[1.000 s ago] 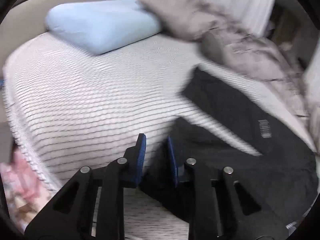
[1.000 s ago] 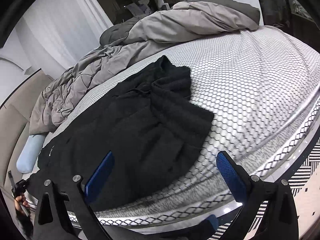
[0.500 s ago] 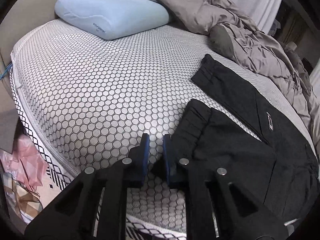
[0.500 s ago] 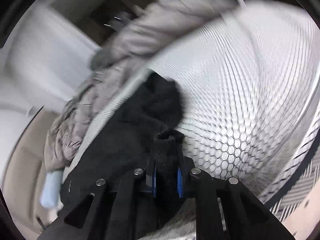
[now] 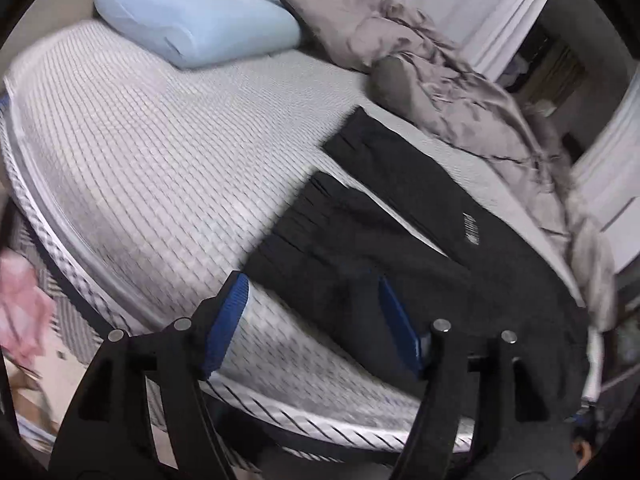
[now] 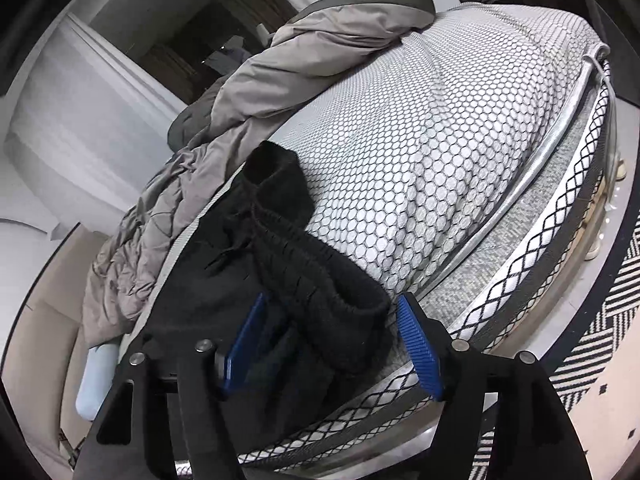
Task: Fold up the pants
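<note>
**Black pants lie along the bed's near edge, both grippers opening over them**

Black fabric fills the lower right of the left wrist view: the pants (image 5: 400,240) lie spread on a white mattress (image 5: 160,152) with a dark honeycomb print, two cuffed leg ends pointing toward the upper middle of the frame. A small pale label shows on the farther leg. The left gripper (image 5: 312,320) sits at the bottom of the frame with its jaws opening; the blue-padded fingers (image 5: 226,320) stand well apart, the left one over the bare mattress edge, the right one over the cloth of the nearer leg. No pad presses on the fabric. The picture is blurred, so whether the tips brush the cloth cannot be told.

In the right wrist view the waistband end of the pants (image 6: 304,264) is bunched and rumpled at the centre, its gathered elastic hem running toward the lower middle. The right gripper (image 6: 332,344) has its jaws opening too, with the bunched waistband lying between the blue pads but not clamped.

A grey crumpled duvet (image 5: 460,92) lies along the far side of the bed, and a pale blue pillow (image 5: 192,24) sits at the upper left of the left wrist view. A black-and-white patterned rug (image 6: 600,320) shows at the lower right of the right wrist view.
</note>
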Demonstrator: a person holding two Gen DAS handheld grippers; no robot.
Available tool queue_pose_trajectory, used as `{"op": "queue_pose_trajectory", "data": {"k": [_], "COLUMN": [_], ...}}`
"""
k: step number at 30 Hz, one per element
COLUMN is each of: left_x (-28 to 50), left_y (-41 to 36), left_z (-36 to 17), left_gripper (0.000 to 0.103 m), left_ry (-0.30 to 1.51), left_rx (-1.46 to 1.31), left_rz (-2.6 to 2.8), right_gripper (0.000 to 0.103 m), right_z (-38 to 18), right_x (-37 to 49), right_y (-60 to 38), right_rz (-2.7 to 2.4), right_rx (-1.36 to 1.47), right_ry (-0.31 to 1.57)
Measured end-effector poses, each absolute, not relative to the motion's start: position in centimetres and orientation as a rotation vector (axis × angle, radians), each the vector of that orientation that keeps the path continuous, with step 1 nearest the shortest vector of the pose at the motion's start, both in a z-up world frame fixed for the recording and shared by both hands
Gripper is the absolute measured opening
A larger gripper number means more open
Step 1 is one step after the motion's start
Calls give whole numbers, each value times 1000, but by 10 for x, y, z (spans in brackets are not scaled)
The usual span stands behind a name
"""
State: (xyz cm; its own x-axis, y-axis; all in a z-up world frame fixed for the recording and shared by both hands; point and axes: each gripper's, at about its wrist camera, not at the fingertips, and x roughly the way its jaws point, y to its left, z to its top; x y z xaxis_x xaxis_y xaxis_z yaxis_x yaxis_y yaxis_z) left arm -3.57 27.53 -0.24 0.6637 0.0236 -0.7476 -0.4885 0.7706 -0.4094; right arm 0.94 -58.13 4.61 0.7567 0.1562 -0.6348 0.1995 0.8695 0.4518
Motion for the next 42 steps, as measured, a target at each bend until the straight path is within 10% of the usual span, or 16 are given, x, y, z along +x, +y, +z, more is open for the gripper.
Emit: {"op": "queue_pose_trajectory", "data": {"k": [10, 15, 29, 34, 42], "left_x": [-17, 7, -45, -43, -41], "left_y": [264, 272, 293, 294, 301], "left_z": [-37, -46, -28, -26, -44], "left_gripper": [58, 6, 2, 2, 3], "left_ry": [762, 735, 687, 684, 716], "left_rx": [-837, -890, -796, -783, -823], "left_rz": [240, 344, 417, 410, 391], "right_gripper": [68, 69, 69, 16, 14], "right_z": [32, 31, 11, 21, 29], "right_x": [9, 13, 17, 9, -27], "right_y": [-575, -575, -576, -566, -590], "right_rz": [-4, 14, 78, 65, 28], "right_rx": [542, 578, 641, 567, 594], "right_ry": [743, 736, 778, 773, 701]}}
